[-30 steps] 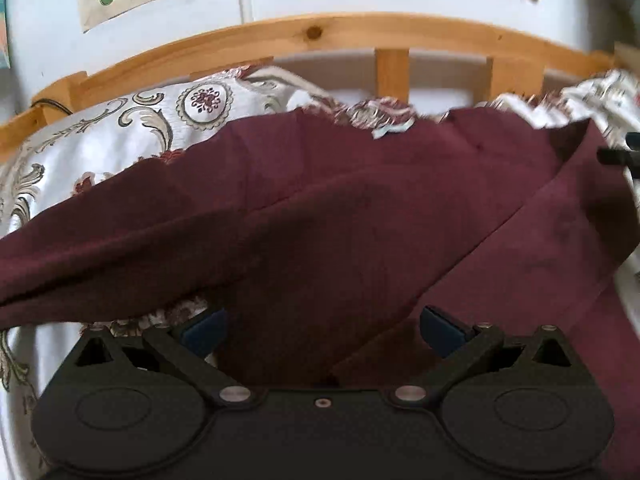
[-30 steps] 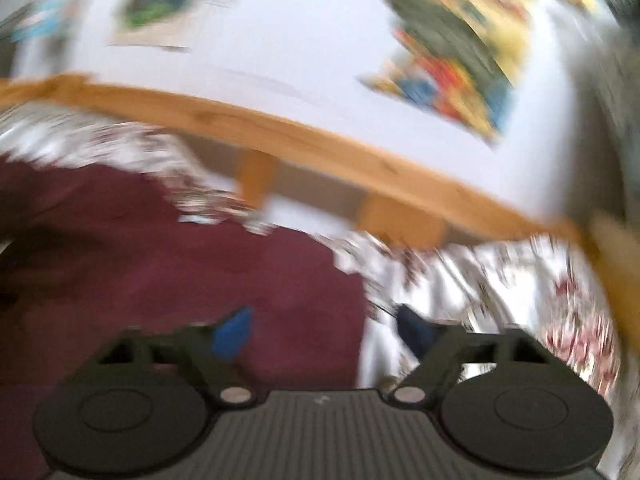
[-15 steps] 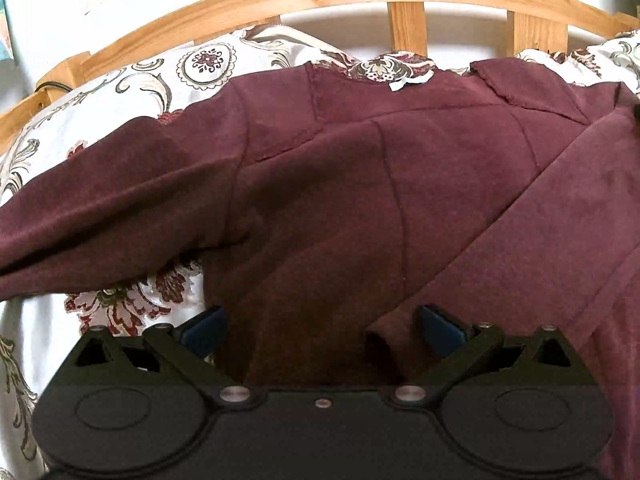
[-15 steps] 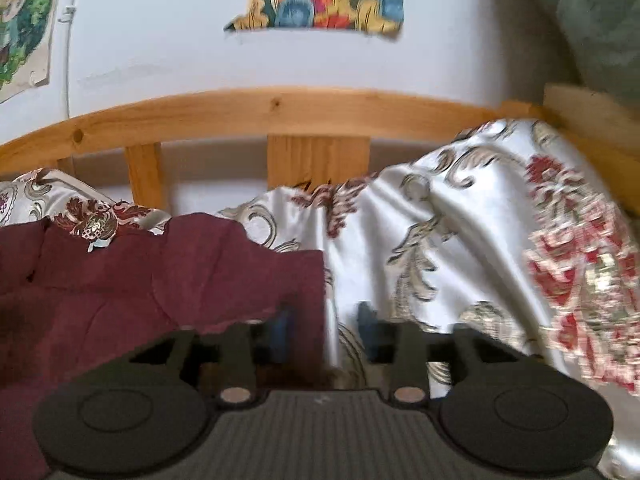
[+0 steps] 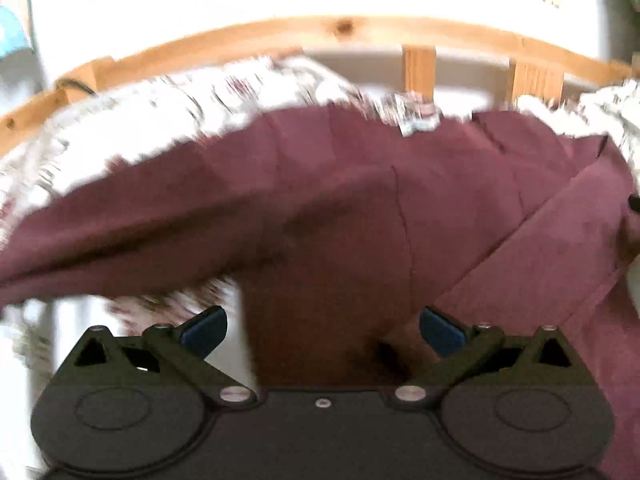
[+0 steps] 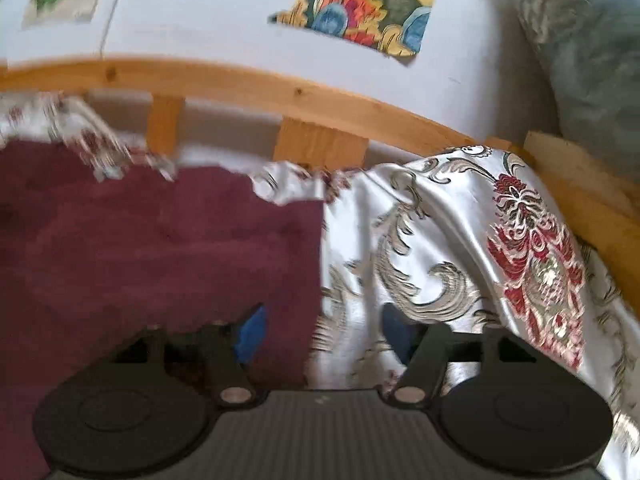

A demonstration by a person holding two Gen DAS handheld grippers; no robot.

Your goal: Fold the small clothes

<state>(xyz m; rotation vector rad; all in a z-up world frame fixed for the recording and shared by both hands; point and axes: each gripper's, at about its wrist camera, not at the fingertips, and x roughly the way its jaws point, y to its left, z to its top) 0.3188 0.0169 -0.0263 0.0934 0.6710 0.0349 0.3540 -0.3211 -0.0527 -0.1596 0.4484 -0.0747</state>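
A maroon long-sleeved top (image 5: 340,220) lies spread on a floral bedspread (image 5: 160,112), collar and white label (image 5: 416,126) toward the headboard. One sleeve stretches left and the other is folded across the body at the right. My left gripper (image 5: 323,330) is open over the hem, with cloth lying between its blue pads but not pinched. In the right wrist view the top (image 6: 160,260) fills the left half. My right gripper (image 6: 323,334) straddles its right edge, and its jaws are opening with the cloth edge loose between them.
A wooden slatted headboard (image 6: 240,84) runs behind the bed against a white wall with colourful posters (image 6: 360,8). A grey-blue cushion (image 6: 592,60) sits at the far right. The satin bedspread (image 6: 440,240) is rumpled to the right of the top.
The right gripper's jaws stood narrow at the top's right edge half a second ago and have spread wide. The left wrist view has shifted and blurred; its jaws stay open.
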